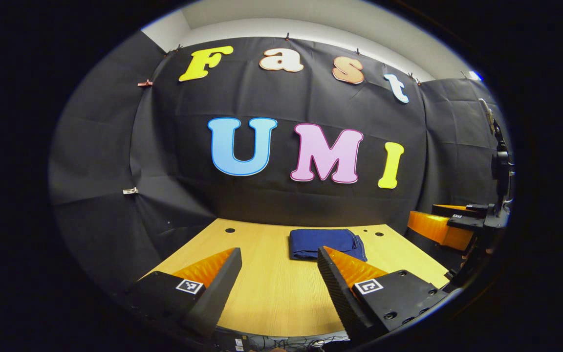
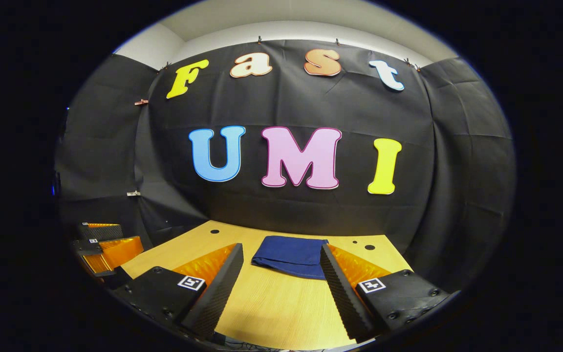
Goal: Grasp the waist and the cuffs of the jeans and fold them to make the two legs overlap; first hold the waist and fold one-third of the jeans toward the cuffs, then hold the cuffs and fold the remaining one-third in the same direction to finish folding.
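The jeans are seen folded compactly on the table; both grippers are held released, short of them, presumably because folding is finished.

Folded jeans on the worktop

The left tongs hang spread apart above the wooden worktop, empty; the jeans, folded into a compact stack, lie beyond them, with the right tongs off to the right.

Folded dark navy-blue denim jeans, plain and unpatterned, lie at lower centre of the left gripper view. Light yellow-tan wooden tabletop shows fine straight grain and small black round holes near its far edge.
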{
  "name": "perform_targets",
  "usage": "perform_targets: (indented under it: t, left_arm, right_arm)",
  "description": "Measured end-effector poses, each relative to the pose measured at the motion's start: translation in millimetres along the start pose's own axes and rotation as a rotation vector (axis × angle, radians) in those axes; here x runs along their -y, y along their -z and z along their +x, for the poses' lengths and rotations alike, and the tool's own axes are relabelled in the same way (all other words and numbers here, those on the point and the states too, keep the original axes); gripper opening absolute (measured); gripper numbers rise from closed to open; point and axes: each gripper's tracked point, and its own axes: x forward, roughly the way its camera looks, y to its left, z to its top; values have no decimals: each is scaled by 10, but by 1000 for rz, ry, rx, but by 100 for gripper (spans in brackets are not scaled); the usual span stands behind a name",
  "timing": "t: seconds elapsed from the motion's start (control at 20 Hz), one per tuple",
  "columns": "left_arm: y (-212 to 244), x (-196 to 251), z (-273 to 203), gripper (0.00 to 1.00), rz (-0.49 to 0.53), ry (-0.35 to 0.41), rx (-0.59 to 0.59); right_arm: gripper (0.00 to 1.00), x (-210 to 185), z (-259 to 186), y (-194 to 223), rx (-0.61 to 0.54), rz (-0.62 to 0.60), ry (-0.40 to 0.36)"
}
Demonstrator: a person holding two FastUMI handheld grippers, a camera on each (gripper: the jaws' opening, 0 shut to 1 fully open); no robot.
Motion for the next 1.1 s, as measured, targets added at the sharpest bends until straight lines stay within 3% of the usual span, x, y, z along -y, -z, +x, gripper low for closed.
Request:
perform_targets:
  t: [1.1]
  left_arm:
    - [58, 25, 111, 96, 52, 7, -13]
  right_arm:
    - [97, 364, 39, 48, -20, 11, 61]
